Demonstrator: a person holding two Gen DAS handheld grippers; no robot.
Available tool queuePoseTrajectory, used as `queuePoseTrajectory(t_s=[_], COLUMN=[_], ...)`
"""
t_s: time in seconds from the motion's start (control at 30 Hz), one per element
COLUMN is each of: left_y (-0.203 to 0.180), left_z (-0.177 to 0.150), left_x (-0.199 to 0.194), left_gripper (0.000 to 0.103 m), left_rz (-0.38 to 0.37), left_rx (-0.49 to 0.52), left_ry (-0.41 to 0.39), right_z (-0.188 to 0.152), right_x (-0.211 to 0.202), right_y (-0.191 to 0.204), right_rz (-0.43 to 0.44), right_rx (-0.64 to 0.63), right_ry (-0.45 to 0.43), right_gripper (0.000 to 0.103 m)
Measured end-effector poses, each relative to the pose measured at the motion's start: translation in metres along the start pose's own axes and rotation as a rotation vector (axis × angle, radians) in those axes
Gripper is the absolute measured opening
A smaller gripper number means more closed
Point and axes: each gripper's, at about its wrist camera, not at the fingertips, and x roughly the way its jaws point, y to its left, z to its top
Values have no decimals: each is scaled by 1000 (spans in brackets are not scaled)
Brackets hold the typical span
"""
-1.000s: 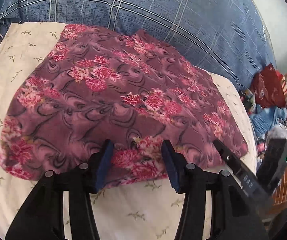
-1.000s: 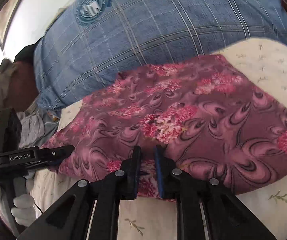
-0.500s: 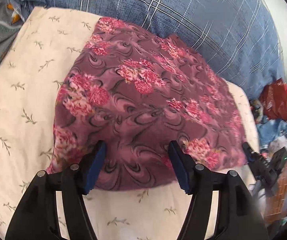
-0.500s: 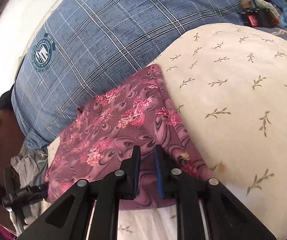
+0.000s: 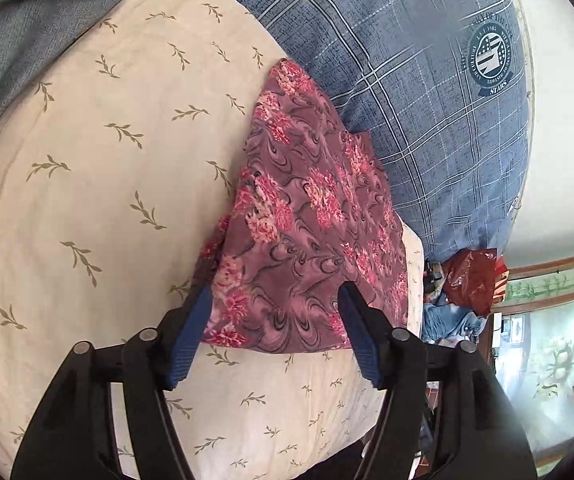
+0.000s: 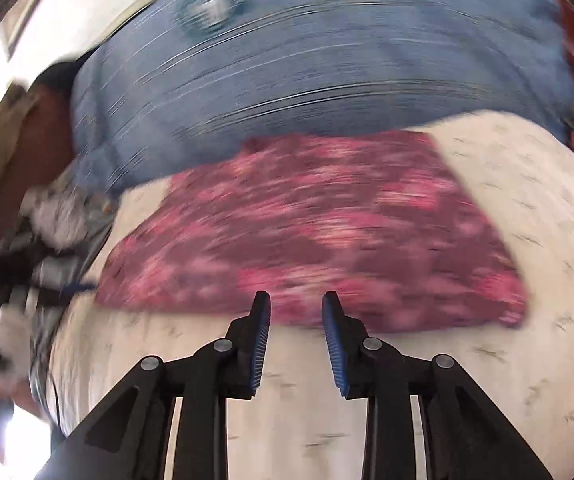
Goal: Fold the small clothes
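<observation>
- Centrally, the folded floral garment [image 5: 311,240] [image 6: 319,232] lies flat on the leaf-print sheet [image 5: 87,184].
- Left gripper [image 5: 273,312]: jaws spread wide, empty, over its six-o'clock edge.
- Right gripper [image 6: 295,312]: jaws parted, empty; view blurred.
- Blue plaid pillow [image 5: 427,100] at twelve o'clock.

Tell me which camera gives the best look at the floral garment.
The left wrist view: the floral garment is sharp there, its folded layers and near edge clear on the cream sheet, framed by the open left gripper. The right wrist view shows its whole outline, but smeared by motion blur.
</observation>
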Motion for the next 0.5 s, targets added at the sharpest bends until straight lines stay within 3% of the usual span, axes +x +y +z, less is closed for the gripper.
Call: queuePoseTrajectory(t_s=[0.03,0.1,0.17,0.27,0.4,0.5], left_y=[0,1,2,1,-2,-6], left_z=[3,5,9,19,35,51], left_x=[-1,-3,-6,-7,-6,1], left_gripper=[68,68,68,68,69,74], left_rz=[-2,-9,-7,15,35,52], left_rx=[-2,-1,5,21,40,44], left_ry=[3,10,19,27,51,67], right_z=[0,-3,-10,-23,-44,-46], right_x=[4,14,25,47,90,120], right_y=[20,65,106,152,199,215], right_rz=[-4,-41,-86,-147,-296,-424], right_rx=[-75,-248,-420,-635,-923,-1026], right_ry=[3,-8,-26,-34,-45,-89], right_gripper=[36,54,62,65,66,64])
